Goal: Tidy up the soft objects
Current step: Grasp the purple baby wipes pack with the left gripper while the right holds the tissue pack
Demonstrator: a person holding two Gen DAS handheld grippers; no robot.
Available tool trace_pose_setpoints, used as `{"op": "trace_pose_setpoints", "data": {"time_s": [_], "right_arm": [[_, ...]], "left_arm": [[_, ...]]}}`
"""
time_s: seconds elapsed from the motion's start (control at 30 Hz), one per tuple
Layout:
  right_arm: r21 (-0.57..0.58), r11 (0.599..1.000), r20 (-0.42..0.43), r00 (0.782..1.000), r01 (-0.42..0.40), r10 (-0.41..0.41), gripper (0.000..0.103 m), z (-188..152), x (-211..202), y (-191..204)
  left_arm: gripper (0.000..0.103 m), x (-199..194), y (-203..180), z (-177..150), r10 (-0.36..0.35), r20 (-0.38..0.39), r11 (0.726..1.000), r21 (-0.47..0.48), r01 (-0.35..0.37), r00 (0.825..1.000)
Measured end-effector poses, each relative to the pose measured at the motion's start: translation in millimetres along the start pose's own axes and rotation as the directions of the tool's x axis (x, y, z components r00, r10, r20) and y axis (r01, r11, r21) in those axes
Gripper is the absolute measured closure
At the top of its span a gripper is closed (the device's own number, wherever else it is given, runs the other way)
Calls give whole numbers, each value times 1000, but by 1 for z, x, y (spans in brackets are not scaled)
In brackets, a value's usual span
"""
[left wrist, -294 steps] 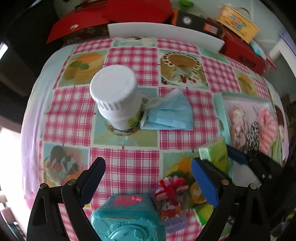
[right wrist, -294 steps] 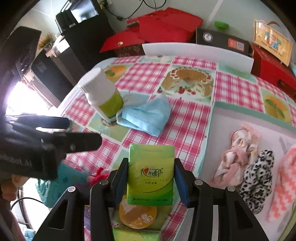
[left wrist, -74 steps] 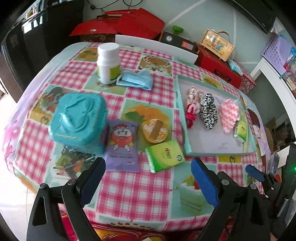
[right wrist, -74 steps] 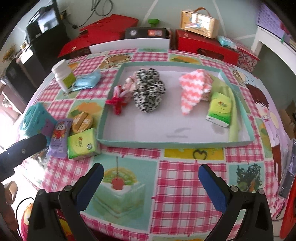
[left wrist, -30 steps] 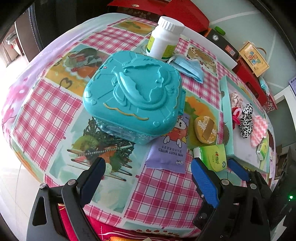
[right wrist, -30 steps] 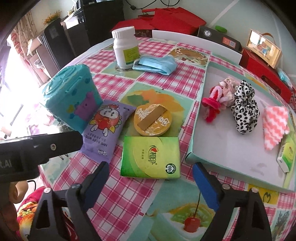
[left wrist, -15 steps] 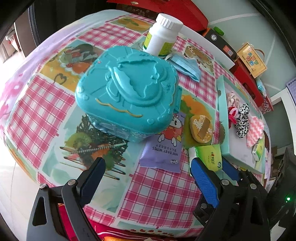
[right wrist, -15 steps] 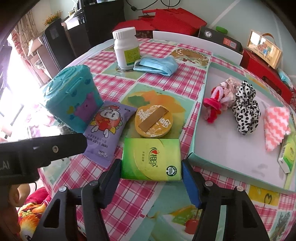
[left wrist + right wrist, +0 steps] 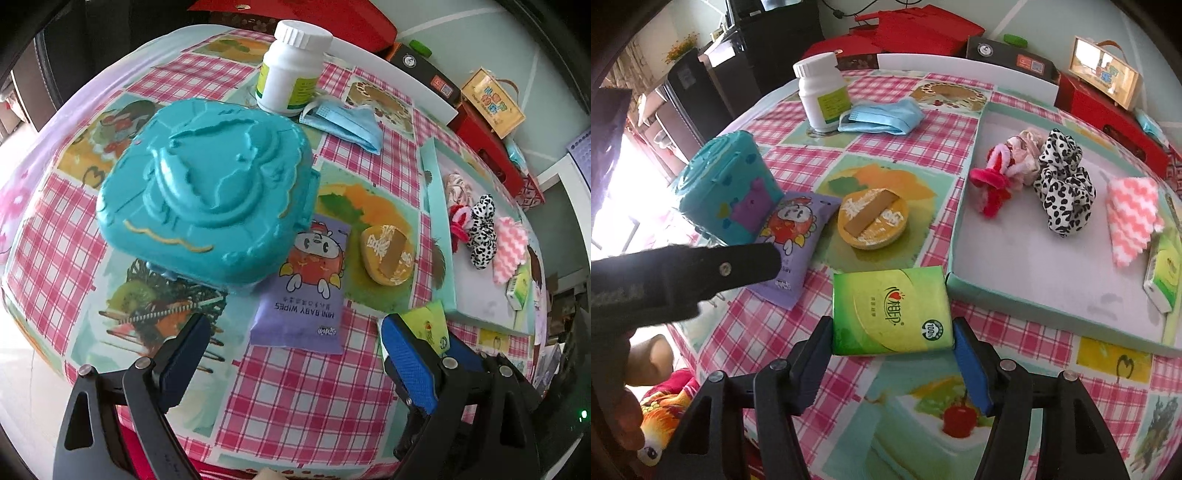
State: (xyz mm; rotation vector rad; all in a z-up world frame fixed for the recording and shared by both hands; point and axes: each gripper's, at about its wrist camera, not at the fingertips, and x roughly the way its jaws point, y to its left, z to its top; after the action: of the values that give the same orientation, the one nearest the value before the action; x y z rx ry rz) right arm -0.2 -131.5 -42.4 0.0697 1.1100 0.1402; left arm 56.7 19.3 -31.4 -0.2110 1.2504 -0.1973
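Observation:
My right gripper (image 9: 892, 341) is shut on a green tissue pack (image 9: 890, 310), its pads pressing on the pack's two short sides, just in front of the tray's near left corner. The same pack (image 9: 428, 325) shows past my left gripper's right finger. The teal-rimmed tray (image 9: 1034, 258) holds a red and pink hair tie (image 9: 993, 181), a spotted scrunchie (image 9: 1063, 184), a pink zigzag cloth (image 9: 1130, 214) and a second green tissue pack (image 9: 1163, 273). My left gripper (image 9: 295, 354) hangs open over the table's front edge, below a purple wipes pack (image 9: 310, 288). A blue face mask (image 9: 882, 114) lies beside the bottle.
A large teal plastic box (image 9: 207, 192) stands left of the wipes pack. A white bottle (image 9: 291, 74) stands at the back, and a round yellow tin (image 9: 873, 218) lies between the wipes and the tray. Red boxes sit beyond the table's far edge.
The right jaws have narrowed from wide open onto the sides of the green tissue pack. The left gripper has drifted slightly across the table front and stays open.

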Motion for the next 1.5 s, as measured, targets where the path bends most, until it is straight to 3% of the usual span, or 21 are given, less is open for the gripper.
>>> {"op": "trace_pose_setpoints", "data": {"time_s": [0.97, 1.17, 1.23, 1.3, 1.5], "right_arm": [[2, 1000, -16, 1000, -15, 15, 36, -2, -1, 0], [3, 1000, -18, 1000, -16, 16, 36, -1, 1, 0], [3, 1000, -18, 1000, -16, 16, 36, -1, 1, 0], [3, 1000, -18, 1000, -17, 17, 36, 0, 1, 0], [5, 1000, -18, 1000, -19, 19, 36, -1, 2, 0]], "left_arm": [[11, 52, -26, 30, 164, -37, 986, -17, -165, 986], [19, 52, -28, 24, 212, -37, 977, 8, -212, 976], [29, 52, -31, 23, 232, -34, 973, 14, -231, 972], [36, 51, -33, 23, 220, -29, 975, 19, -220, 975], [38, 49, -33, 22, 181, -29, 984, 14, -180, 983]]}}
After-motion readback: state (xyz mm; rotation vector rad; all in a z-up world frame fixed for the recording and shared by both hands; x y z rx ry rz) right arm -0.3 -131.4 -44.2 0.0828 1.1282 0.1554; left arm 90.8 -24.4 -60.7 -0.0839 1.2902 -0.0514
